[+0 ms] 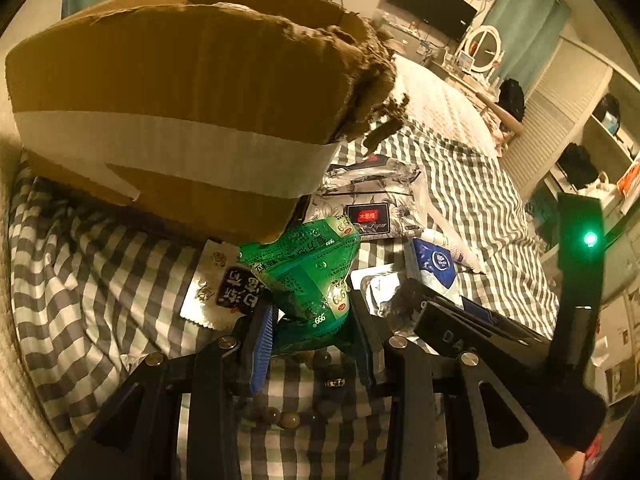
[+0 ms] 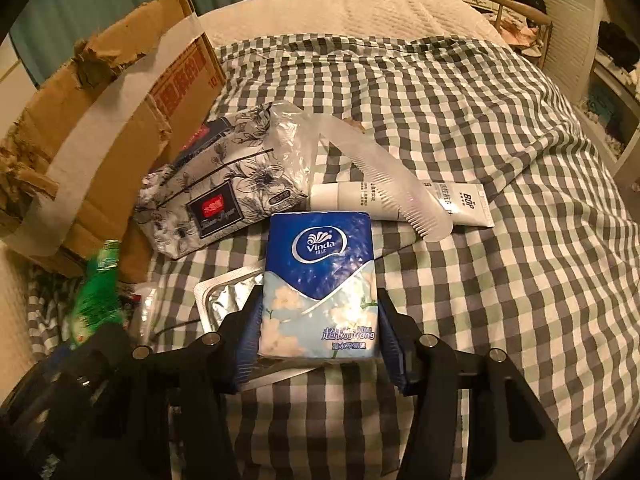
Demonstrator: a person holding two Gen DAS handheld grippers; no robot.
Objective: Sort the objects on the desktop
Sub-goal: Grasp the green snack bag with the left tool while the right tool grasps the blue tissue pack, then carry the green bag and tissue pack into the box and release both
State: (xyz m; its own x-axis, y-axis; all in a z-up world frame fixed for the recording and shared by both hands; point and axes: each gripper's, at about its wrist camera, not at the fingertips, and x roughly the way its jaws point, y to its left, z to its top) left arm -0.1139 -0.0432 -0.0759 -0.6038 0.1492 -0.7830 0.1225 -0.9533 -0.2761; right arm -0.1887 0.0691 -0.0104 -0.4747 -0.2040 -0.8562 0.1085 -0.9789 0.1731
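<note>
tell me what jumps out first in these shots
The torn cardboard box looms at the left on the checked bedspread. The left gripper is shut on a green packet just below the box. The right gripper clamps a blue Vinda tissue pack mid-bed.

both wrist cams close, low over checked bed (image 2: pixel 480 128); share cardboard box (image 1: pixel 180 92).

The cardboard box (image 1: pixel 180 112) hides the green packet's (image 1: pixel 312 276) top; right view blurs the packet.
</note>
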